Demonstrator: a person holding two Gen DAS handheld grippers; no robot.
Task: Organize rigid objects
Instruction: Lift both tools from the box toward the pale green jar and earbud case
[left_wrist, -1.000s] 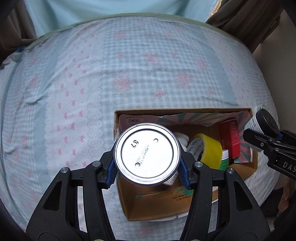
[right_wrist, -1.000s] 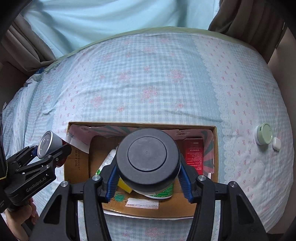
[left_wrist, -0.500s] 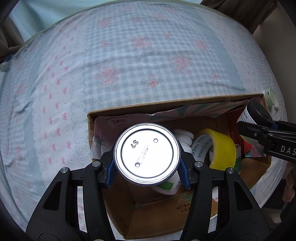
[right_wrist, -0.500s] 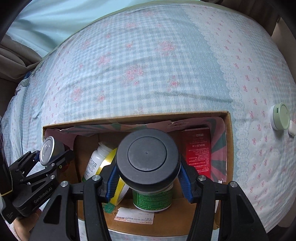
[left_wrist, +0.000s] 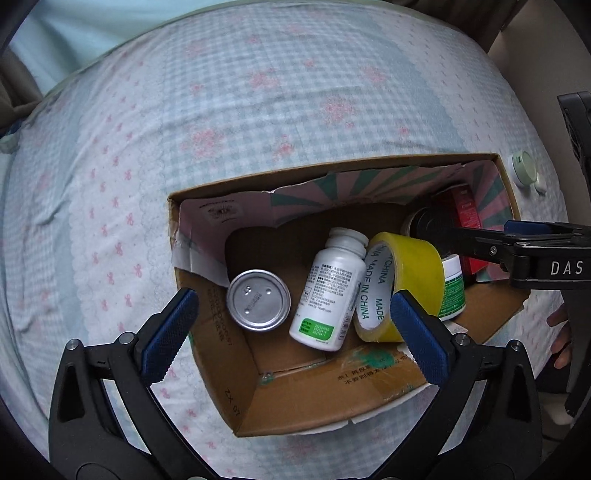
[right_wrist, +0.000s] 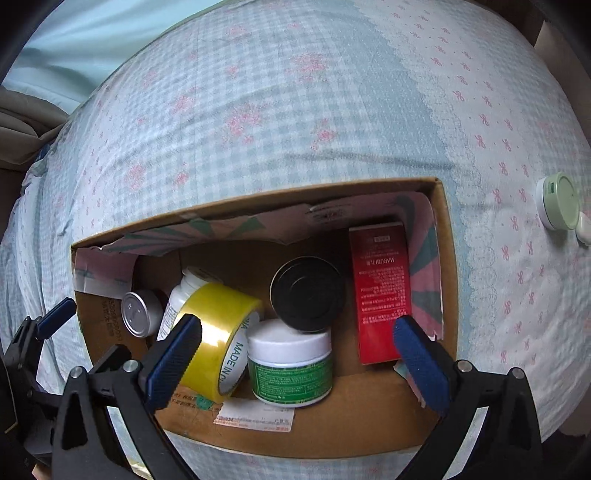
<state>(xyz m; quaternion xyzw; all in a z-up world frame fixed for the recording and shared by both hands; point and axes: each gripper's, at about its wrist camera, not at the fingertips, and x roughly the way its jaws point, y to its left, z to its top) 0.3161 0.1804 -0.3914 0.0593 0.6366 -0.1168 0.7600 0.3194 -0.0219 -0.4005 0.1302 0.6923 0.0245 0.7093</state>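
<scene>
An open cardboard box (left_wrist: 295, 398) (right_wrist: 447, 236) sits on the bed. Inside at the left lies a silver can (left_wrist: 258, 300) (right_wrist: 138, 314), beside a white pill bottle (left_wrist: 328, 291) (right_wrist: 177, 299) and a yellow tape roll (left_wrist: 400, 284) (right_wrist: 218, 332). A black-lidded jar (right_wrist: 306, 291) (left_wrist: 424, 225) rests by a green-labelled white jar (right_wrist: 290, 365) (left_wrist: 452, 288) and a red carton (right_wrist: 382, 288) (left_wrist: 467, 210). My left gripper (left_wrist: 291, 332) is open and empty above the can. My right gripper (right_wrist: 295, 354) is open and empty above the black-lidded jar.
The bed has a blue checked cover with pink flowers (left_wrist: 277, 92). A small round pale green device (right_wrist: 559, 203) (left_wrist: 524, 170) and a small white piece (right_wrist: 583, 225) lie on the cover right of the box. Curtains hang behind the bed.
Both grippers lowered toward the box and opened. The left let go of the silver can and the right let go of the black-lidded jar; both now lie in the box.
</scene>
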